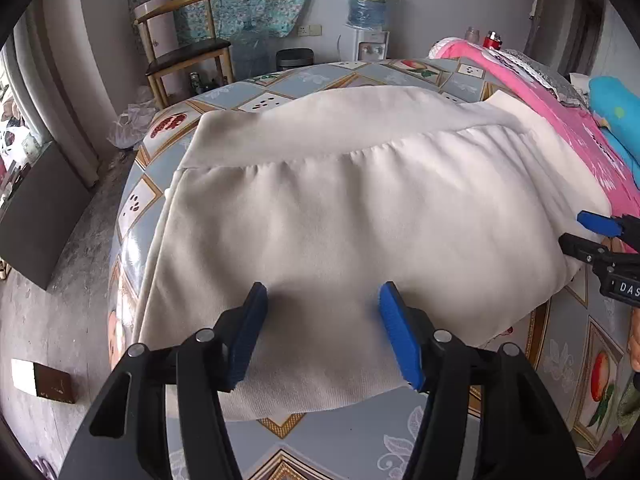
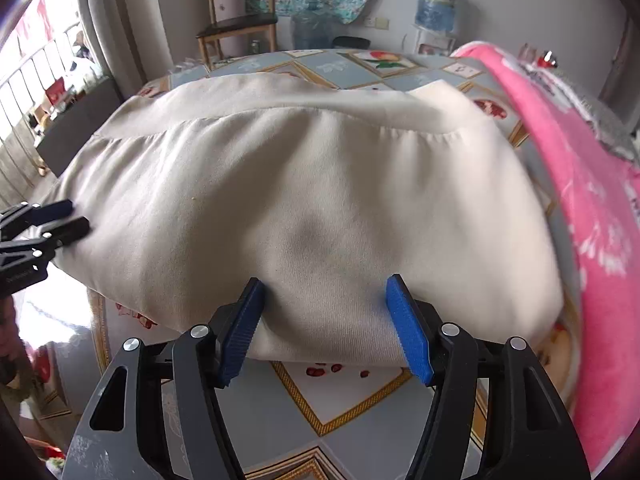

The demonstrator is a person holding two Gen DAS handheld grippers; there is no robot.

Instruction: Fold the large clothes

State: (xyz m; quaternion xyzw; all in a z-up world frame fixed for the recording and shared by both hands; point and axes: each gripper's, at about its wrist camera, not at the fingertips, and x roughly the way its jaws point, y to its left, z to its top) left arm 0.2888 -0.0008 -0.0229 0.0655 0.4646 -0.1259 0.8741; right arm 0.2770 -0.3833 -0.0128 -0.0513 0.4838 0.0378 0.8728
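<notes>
Two grippers, left gripper and right gripper, gape wide over the cream garment on my patterned table; I'd pinch both near-edge corners evenly before folding away.

I count one cream garment on one tiled table, two grippers, left gripper at 6 o'clock and right gripper, one pink blanket at 2 o'clock, one wooden chair at 11, two water jugs.
</notes>
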